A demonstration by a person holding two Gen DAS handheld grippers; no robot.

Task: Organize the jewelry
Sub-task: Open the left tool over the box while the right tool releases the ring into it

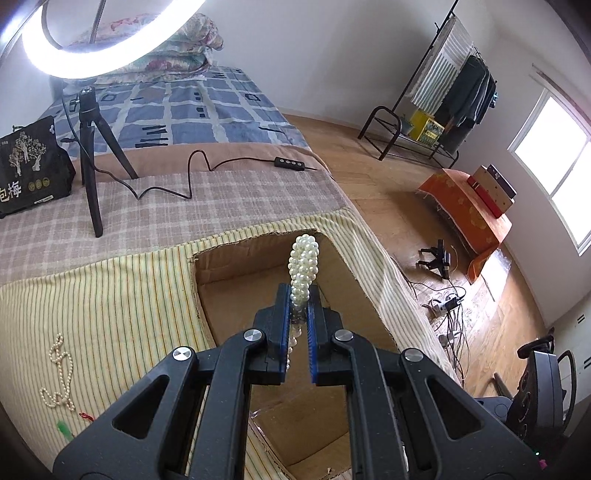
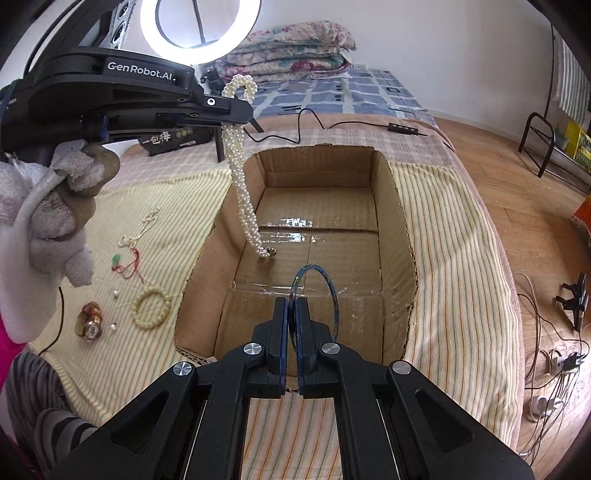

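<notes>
My left gripper [image 1: 299,291] is shut on a thick pearl rope necklace [image 1: 303,266]. Seen from the right wrist view, that necklace [image 2: 242,184] hangs from the left gripper [image 2: 242,110] down into the open cardboard box [image 2: 391,206], its clasp end near the box floor. My right gripper [image 2: 291,306] is shut on a thin blue bangle [image 2: 330,284], held over the near part of the box. On the striped cloth left of the box lie a thin pearl string [image 2: 142,229], a cream bead bracelet [image 2: 152,308], an amber ornament [image 2: 89,320] and a green charm on red thread [image 2: 123,262].
A ring light [image 2: 201,26] on a tripod [image 1: 90,155] stands behind the box, its cable and remote [image 1: 291,162] across the bed. A black snack bag [image 1: 31,166] sits far left. A gloved hand [image 2: 48,206] holds the left gripper. Floor with cables lies to the right.
</notes>
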